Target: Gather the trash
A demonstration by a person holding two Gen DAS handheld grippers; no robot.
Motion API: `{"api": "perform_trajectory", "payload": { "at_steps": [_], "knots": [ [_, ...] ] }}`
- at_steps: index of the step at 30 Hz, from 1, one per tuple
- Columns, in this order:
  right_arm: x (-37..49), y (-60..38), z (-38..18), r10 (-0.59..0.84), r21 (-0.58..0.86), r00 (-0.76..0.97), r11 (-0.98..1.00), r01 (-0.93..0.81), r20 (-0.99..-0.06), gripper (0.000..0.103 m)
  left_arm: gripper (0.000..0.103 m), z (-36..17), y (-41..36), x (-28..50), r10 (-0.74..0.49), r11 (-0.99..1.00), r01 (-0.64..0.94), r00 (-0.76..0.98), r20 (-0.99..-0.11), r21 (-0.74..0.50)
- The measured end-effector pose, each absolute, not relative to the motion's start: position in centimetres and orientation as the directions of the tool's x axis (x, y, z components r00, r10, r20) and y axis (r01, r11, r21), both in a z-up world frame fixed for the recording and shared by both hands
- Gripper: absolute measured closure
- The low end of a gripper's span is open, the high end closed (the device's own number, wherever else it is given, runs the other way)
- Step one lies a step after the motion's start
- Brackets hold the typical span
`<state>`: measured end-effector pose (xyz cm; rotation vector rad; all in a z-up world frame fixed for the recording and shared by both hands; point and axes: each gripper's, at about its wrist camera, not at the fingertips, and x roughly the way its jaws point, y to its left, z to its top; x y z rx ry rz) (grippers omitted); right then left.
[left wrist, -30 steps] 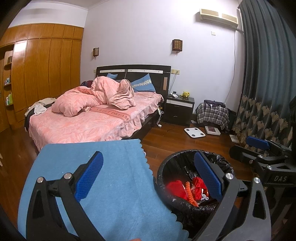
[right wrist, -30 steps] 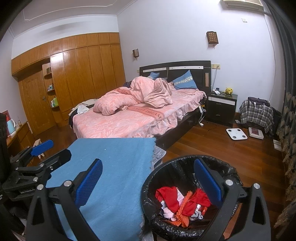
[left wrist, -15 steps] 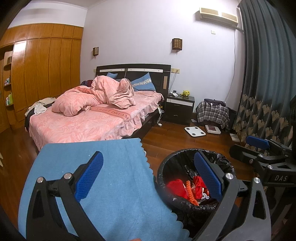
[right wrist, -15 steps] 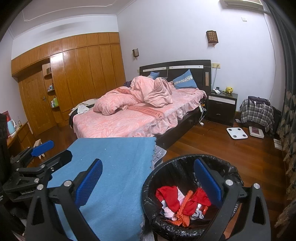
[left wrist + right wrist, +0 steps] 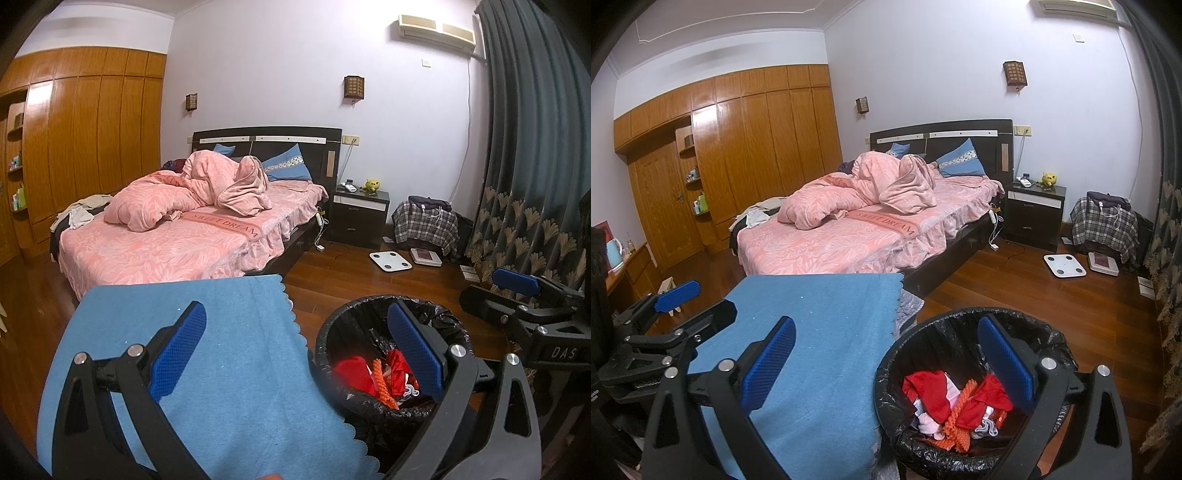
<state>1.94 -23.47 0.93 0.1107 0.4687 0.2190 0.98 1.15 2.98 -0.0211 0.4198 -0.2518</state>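
Note:
A black-lined trash bin (image 5: 328,343) (image 5: 886,373) stands on the floor right of a table under a blue cloth (image 5: 221,332) (image 5: 827,317). Red, orange and white trash (image 5: 953,402) (image 5: 369,376) lies inside the bin. My left gripper (image 5: 295,350) is open and empty, held over the cloth's right edge and the bin. My right gripper (image 5: 886,354) is open and empty, above the bin's left rim. Each gripper shows in the other's view, the right one (image 5: 517,284) at far right, the left one (image 5: 676,295) at far left.
A bed with pink bedding (image 5: 177,236) stands behind the table. A dark nightstand (image 5: 360,218), a white scale (image 5: 390,260) on the wood floor, a plaid-covered seat (image 5: 424,225) and a dark curtain (image 5: 535,166) lie to the right. Wooden wardrobes (image 5: 738,166) line the left wall.

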Motion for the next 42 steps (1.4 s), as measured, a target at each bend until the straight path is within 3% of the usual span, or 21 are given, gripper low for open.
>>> {"api": "perform_trajectory", "payload": {
  "at_steps": [42],
  "knots": [
    [1.61, -22.83, 0.20, 0.242, 0.164, 0.861, 0.969, -0.187, -0.447, 0.006, 0.007, 3.61, 1.18, 0.72, -0.241, 0.970, 0.235, 0.882, -0.404, -0.066]
  ]
}}
